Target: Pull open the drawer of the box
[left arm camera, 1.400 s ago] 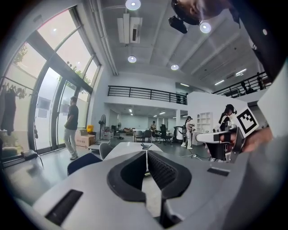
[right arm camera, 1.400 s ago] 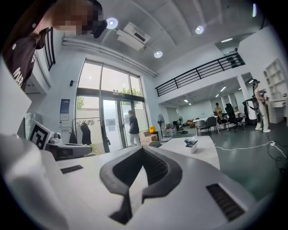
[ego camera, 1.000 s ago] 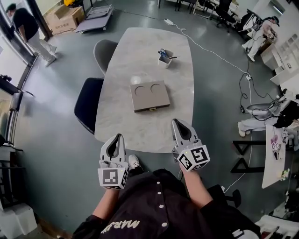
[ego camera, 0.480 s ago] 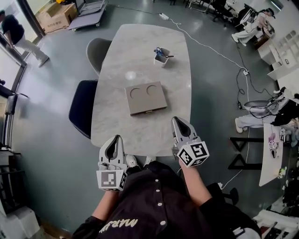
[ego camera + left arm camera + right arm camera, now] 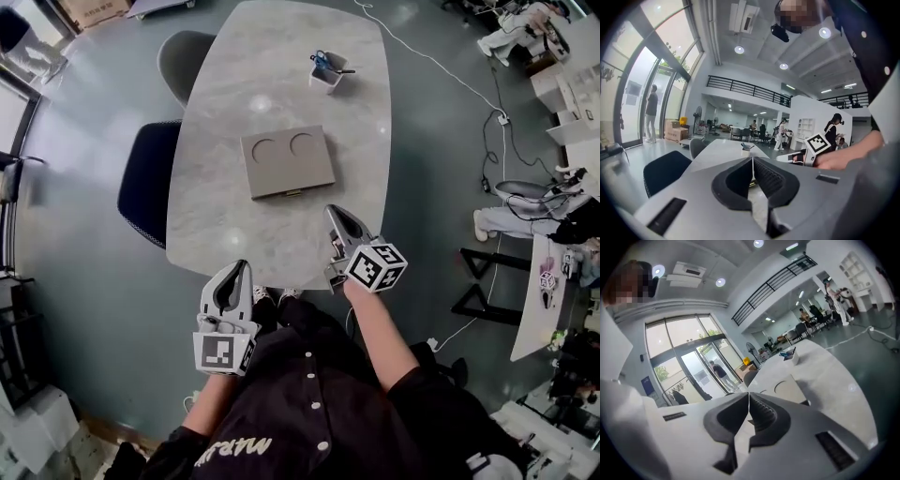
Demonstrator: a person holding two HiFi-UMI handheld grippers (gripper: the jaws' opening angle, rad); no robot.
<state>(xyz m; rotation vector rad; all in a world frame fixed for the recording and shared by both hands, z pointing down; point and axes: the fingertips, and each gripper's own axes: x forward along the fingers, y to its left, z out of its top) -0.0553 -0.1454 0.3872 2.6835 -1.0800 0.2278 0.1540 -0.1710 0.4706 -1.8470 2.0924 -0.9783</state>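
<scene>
Box [image 5: 287, 161] lies on table [image 5: 281, 75] ahead of right gripper [image 5: 336, 211] (jaws together, empty).

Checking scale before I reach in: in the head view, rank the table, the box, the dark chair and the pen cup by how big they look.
1. table
2. box and dark chair: about alike, not ranked; the chair sits partly under the table and lower, farther from the camera.
3. pen cup, smallest.

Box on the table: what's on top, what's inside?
The box top shows two round recesses, nothing resting on it. Its drawer is shut, so the inside is hidden.
</scene>
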